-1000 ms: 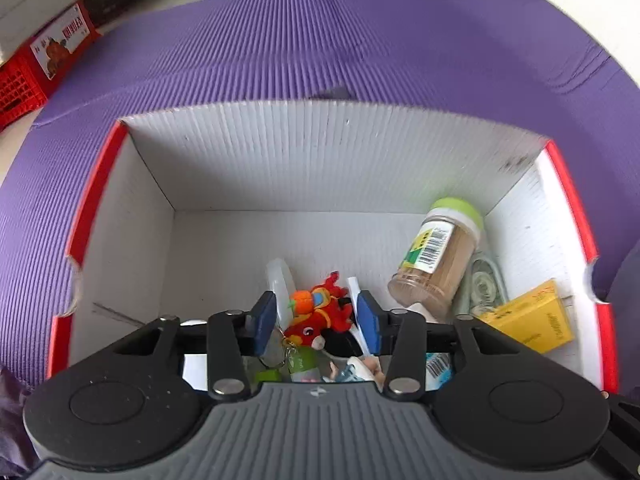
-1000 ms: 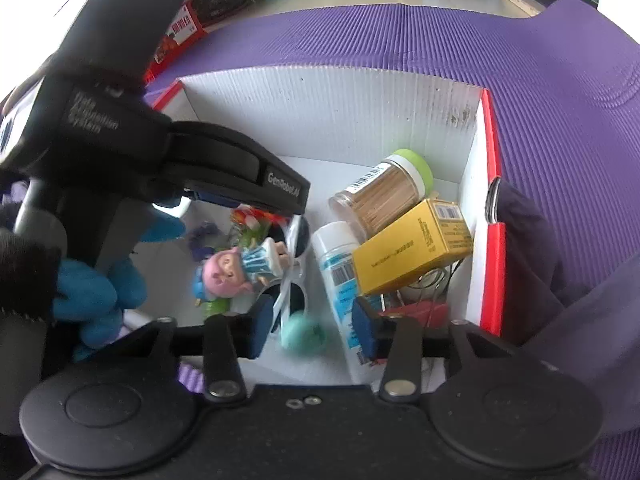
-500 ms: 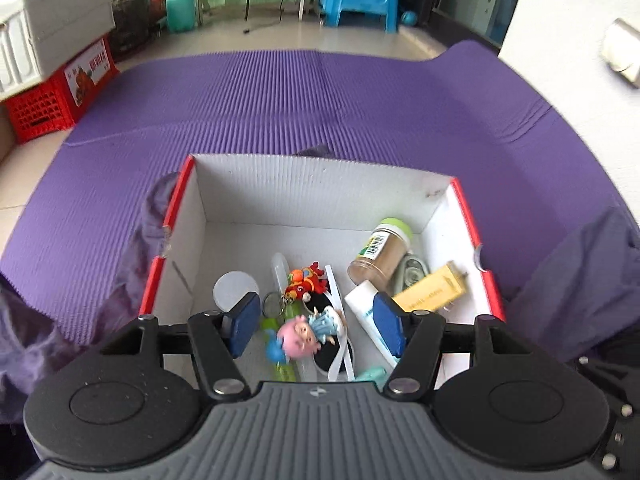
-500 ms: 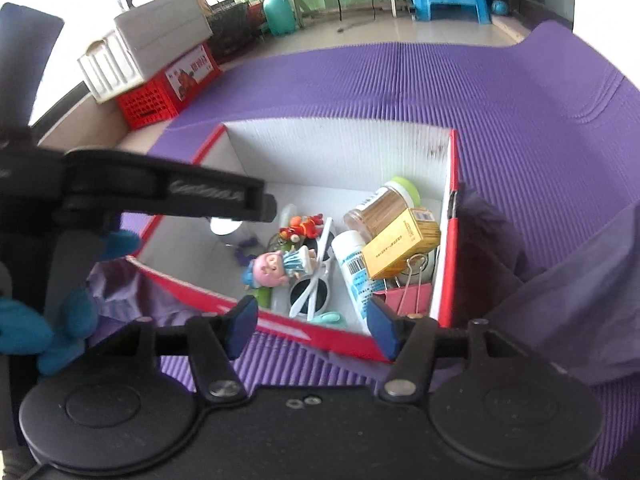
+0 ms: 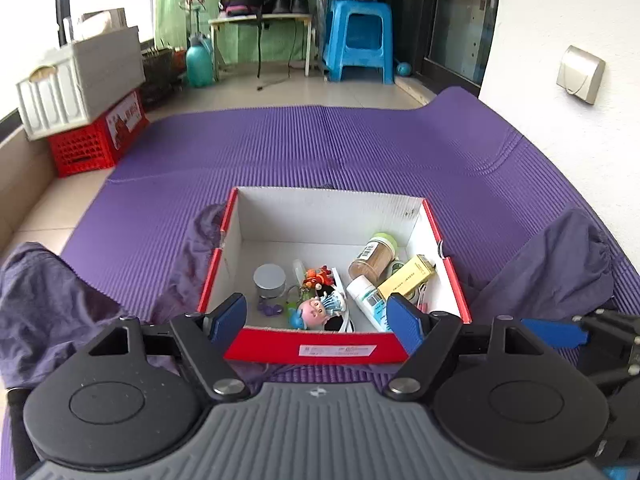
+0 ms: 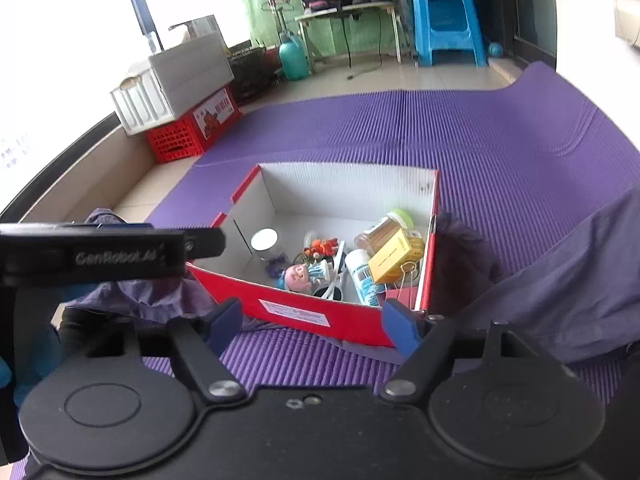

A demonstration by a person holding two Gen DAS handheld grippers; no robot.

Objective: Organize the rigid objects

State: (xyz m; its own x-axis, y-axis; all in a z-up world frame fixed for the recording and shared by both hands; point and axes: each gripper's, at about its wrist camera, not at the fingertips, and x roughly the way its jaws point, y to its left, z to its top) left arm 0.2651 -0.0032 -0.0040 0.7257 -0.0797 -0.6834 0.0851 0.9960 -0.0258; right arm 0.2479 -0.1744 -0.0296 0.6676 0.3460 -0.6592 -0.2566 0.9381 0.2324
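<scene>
A red cardboard box (image 5: 316,350) (image 6: 296,312) with white inner walls sits on the purple mat. Inside lie a pink-faced doll (image 5: 312,312) (image 6: 298,276), an orange toy (image 5: 318,276), a grey-lidded jar (image 5: 270,280), a green-capped spice jar (image 5: 374,256) (image 6: 384,230), a yellow carton (image 5: 406,280) (image 6: 396,256) and a white tube (image 5: 366,298). My left gripper (image 5: 316,320) hangs above the box's near wall, jaws opening, nothing between them. My right gripper (image 6: 314,326) is likewise opening and holds nothing, above the near right corner.
Dark purple cloth (image 5: 560,264) lies bunched on both sides of the box. The purple mat (image 5: 320,148) stretches beyond. A red crate (image 5: 96,140) with a white bin on it stands far left. A blue stool (image 5: 356,44) and a white wall (image 5: 568,40) stand behind.
Both grippers have pulled up and back out of the box and opened wider. The whole box now shows, with the doll and other items left lying inside.
</scene>
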